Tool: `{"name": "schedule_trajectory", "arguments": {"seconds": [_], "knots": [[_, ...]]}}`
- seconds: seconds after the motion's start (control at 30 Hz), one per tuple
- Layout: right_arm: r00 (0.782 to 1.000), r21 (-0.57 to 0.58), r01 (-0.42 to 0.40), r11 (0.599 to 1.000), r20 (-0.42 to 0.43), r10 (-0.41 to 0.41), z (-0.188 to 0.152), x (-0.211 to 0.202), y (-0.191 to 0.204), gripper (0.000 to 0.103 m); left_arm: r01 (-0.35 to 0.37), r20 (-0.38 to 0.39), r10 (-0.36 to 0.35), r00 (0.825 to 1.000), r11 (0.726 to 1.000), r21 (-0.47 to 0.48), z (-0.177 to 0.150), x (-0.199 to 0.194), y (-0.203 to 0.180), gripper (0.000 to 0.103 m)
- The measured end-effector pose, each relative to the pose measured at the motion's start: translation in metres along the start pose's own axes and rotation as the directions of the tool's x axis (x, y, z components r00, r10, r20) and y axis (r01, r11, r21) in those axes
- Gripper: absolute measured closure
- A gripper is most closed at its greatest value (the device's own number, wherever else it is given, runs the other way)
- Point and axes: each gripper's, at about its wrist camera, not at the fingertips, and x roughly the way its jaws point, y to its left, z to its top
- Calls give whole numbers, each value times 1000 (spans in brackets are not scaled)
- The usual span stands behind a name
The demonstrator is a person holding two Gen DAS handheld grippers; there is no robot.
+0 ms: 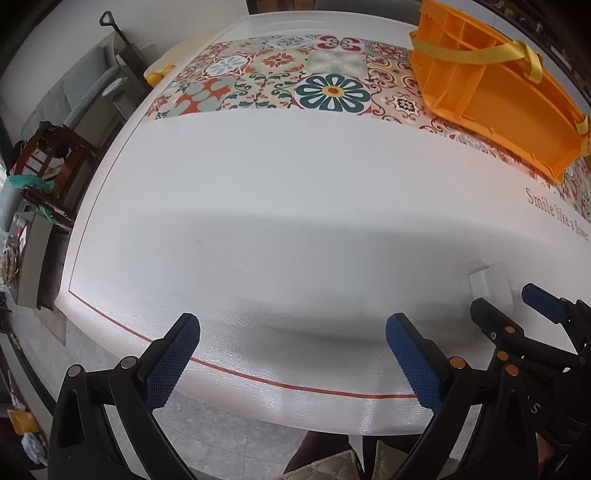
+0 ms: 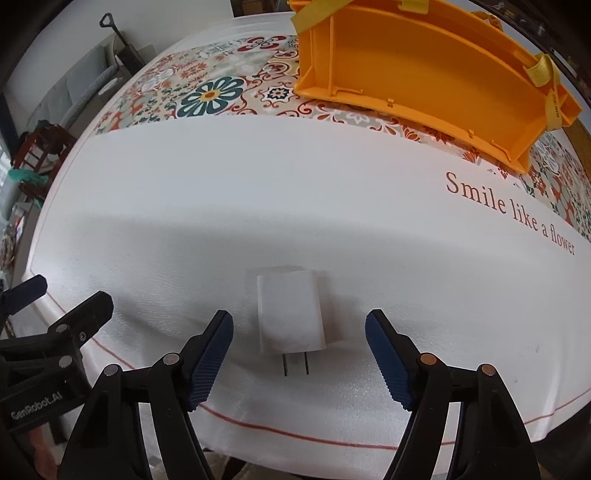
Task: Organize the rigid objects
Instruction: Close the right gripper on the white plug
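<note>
Your right gripper (image 2: 299, 354) hangs low over the near edge of the counter (image 2: 258, 206), jaws spread wide and holding nothing. The white wall charger (image 2: 291, 312) lies flat on the cloth in the gap between them, touching neither pad, with its two metal prongs pointing back toward you. Only the right wrist view shows the charger whole. From the left wrist view you get just a pale corner of it (image 1: 489, 282), mostly hidden behind the right gripper (image 1: 517, 314), which crosses the lower right of that picture.

Your left gripper (image 1: 293, 354) is also wide open and empty, over bare white cloth near the red border line (image 1: 295, 386). In the right wrist view it (image 2: 62, 299) shows only as black arms and one blue pad at the far left, so you cannot judge its opening there.

The orange plastic caddy (image 2: 424, 62) sits at the far side, on the patterned tile band of the cloth (image 2: 210, 96), well apart from the charger. The left wrist view shows its small divided compartments (image 1: 458, 33) at the left end and the yellow ribbon handle (image 1: 480, 53) across the top. The right wrist view looks into its one long compartment.

The printed words "Smile like a flower" (image 2: 509, 212) read in full only from the right; from the left they run off the edge.
</note>
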Motion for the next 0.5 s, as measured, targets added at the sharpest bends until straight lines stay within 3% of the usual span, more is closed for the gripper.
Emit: {"name": "schedule_trajectory", "arguments": {"seconds": [0.43, 0.5], "knots": [[1000, -1, -16, 1000, -9, 16, 1, 12, -1, 45, -3, -17, 3, 1000, 1000, 4, 3, 7, -2, 0], [1000, -9, -11, 1000, -2, 11, 2, 12, 0, 56, -5, -20, 5, 1000, 1000, 6, 3, 8, -3, 0]]}}
